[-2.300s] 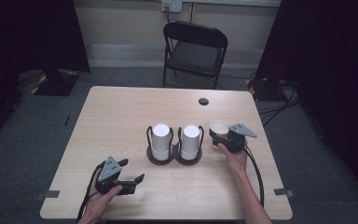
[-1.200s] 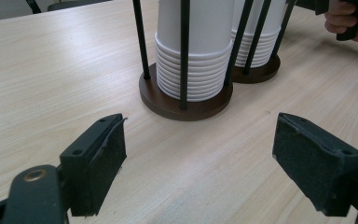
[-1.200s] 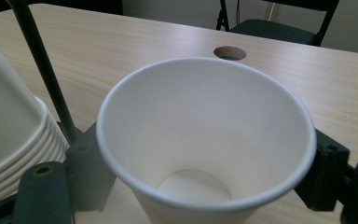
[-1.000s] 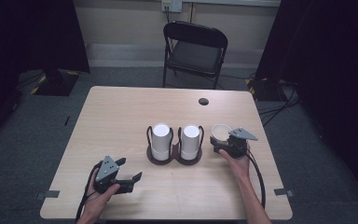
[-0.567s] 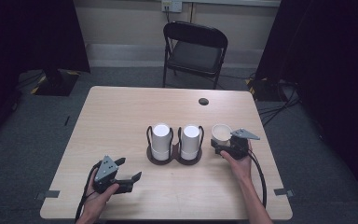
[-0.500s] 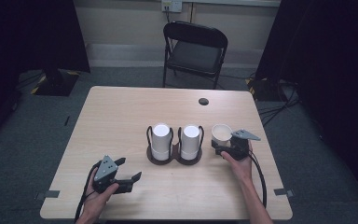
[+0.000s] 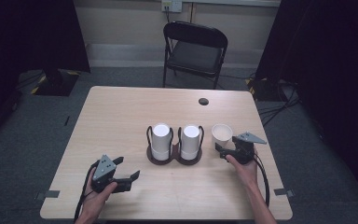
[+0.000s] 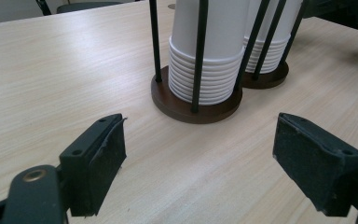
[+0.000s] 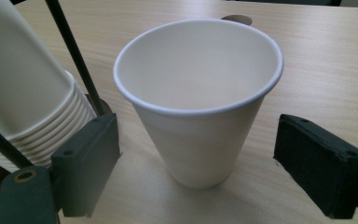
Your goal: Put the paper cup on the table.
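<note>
A single white paper cup stands upright, mouth up, on the wooden table right of a dark double cup holder. The holder carries two stacks of inverted white cups between black rods. My right gripper is open just in front of the lone cup, jaws on either side of it and apart from it. My left gripper is open near the front left of the table, pointing toward the holder, nothing between its jaws.
A small dark round spot marks the table's far right part. A black folding chair stands behind the table. Cables trail from both grippers over the front edge. Dark curtains flank the room.
The right gripper has drawn back slightly toward the person, and the lone cup now stands free on the table between its open jaws. The left gripper has barely shifted.
</note>
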Demonstrator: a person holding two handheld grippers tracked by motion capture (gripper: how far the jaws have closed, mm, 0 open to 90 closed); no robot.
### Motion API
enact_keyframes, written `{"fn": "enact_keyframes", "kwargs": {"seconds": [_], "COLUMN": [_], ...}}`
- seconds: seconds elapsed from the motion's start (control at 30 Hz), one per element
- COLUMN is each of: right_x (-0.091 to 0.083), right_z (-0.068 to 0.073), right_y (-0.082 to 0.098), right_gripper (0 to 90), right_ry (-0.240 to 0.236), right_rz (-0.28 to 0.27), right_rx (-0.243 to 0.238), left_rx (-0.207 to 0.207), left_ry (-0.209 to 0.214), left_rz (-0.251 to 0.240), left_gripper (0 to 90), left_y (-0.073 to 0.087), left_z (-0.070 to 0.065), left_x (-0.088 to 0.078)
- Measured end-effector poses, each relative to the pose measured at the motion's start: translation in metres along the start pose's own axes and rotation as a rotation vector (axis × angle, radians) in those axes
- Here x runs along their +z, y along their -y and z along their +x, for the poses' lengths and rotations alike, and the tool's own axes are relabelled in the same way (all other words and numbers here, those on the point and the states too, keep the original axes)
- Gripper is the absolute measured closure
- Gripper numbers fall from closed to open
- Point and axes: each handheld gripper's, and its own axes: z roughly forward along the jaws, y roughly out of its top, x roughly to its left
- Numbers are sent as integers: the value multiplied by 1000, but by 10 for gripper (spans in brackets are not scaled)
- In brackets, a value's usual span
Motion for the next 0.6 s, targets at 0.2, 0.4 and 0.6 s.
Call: {"fn": "enact_keyframes", "kwargs": {"seconds": [0.2, 0.4, 0.6], "right_x": [-14, -26, -39], "right_z": [3, 4, 12], "right_y": [0, 2, 3], "right_gripper": [140, 144, 155], "right_ry": [-10, -13, 2], "right_rz": [-25, -46, -66], "right_rx": [4, 15, -10], "left_rx": [-13, -19, -21], "left_ry": [-10, -12, -12], "left_rz": [-3, -3, -3], "left_gripper": [161, 157, 157], "left_y": [0, 0, 1], "left_z": [1, 0, 0], "left_x": [0, 1, 3]}}
